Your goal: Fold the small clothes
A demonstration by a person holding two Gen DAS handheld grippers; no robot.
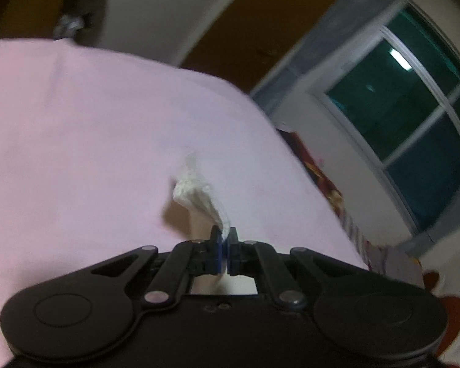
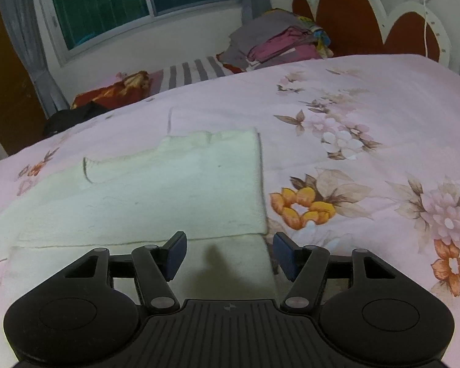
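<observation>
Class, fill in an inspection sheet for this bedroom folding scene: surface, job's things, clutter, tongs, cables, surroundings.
Surface: pink floral bedspread.
Job's things: cream knit garment lying flat, partly folded.
Clutter: clothes pile by the headboard; red and black fabric at the far edge.
Tongs: left tongs shut on a white cloth piece; right tongs open over the garment.
Cables: white cord hanging at the headboard.
Surroundings: dark window, curtains.

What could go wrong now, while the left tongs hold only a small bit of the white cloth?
1. The left tongs pinch only a thin edge of the white cloth, so it may slip out.
2. The right tongs stand open above the white garment, holding nothing, so a pull could drag its folded layers out of line.
</observation>
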